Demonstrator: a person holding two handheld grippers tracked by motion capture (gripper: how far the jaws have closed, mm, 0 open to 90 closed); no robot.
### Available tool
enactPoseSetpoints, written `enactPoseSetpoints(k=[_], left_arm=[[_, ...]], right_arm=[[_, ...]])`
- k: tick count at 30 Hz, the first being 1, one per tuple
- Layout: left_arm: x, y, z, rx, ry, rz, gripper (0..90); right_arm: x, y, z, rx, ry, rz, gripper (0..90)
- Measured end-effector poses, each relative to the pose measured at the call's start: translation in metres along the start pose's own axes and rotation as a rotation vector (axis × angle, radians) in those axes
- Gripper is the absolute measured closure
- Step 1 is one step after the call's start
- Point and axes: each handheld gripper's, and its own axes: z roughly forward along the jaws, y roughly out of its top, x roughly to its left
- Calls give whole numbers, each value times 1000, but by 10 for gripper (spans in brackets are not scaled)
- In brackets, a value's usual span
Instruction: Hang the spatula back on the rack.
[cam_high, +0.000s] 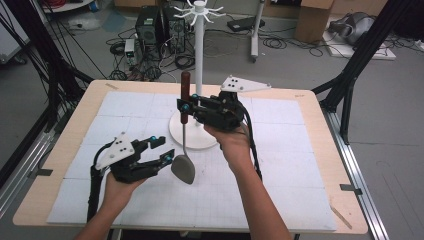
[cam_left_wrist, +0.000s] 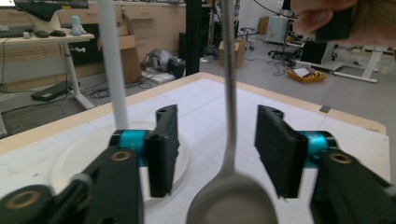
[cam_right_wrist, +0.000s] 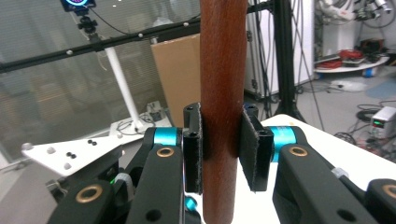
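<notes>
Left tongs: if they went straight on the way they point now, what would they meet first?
Probably the ladle: its metal stem hangs upright between the open left tongs, touching neither pad, its bowl just ahead. Past it stands the white rack's base. Depth is hard to judge.

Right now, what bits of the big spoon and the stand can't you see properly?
- Spoon bowl: cut off by the bottom edge in the left gripper view.
- Spoon's wooden handle: both ends run past the edges in the right gripper view, and the right claw pads cover its sides.
- White stand base: partly hidden behind the right claw in the high view.
</notes>
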Motion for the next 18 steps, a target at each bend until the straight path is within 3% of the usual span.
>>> enactPoseSetpoints(k=[4,9,18], left_arm=[[23,-11,-23,-2,54,-46,330],[43,-26,-45,2,103,-70,242],[53,-45,-59,23,141,-83,229]], right_arm=[[-6,11,3,-4,14,-15,732],[-12,25,11,21,35,-33,732],[-24,54,26,51,30,-66,732]])
